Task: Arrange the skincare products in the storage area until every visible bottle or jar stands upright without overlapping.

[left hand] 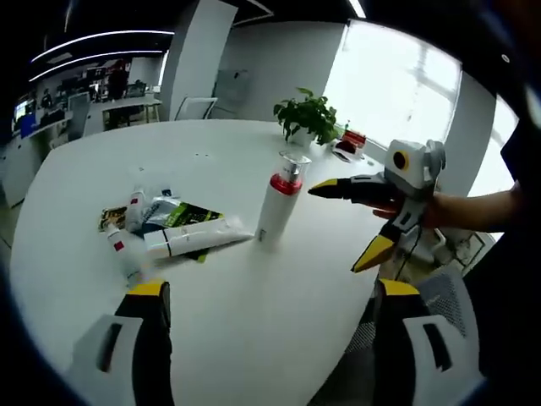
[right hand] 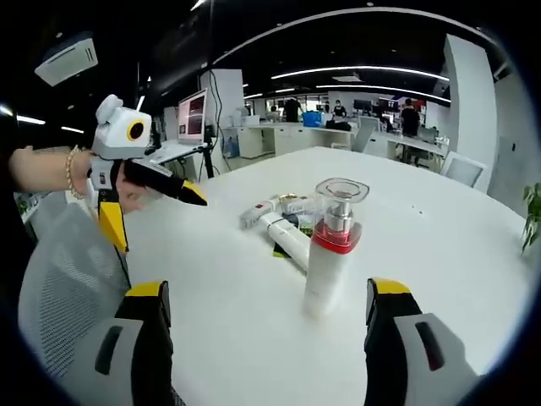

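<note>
A white pump bottle [left hand: 279,203] [right hand: 330,254] with a red band and a clear cap stands upright on the round white table [left hand: 254,338]. Left of it in the left gripper view lies a heap: a long white tube [left hand: 199,238] [right hand: 287,237], two small white bottles [left hand: 127,254] [left hand: 135,207] on their sides, and dark sachets [left hand: 182,211]. My left gripper [left hand: 270,292] [right hand: 159,222] is open and empty, held near the table's edge. A hand holds my right gripper [right hand: 266,292] [left hand: 338,228] open just short of the upright bottle, touching nothing.
A potted plant [left hand: 308,118] and a red item [left hand: 351,139] sit at the table's far side. A grey mesh chair [right hand: 59,279] stands beside the table edge. Desks and a monitor [right hand: 192,114] fill the office behind.
</note>
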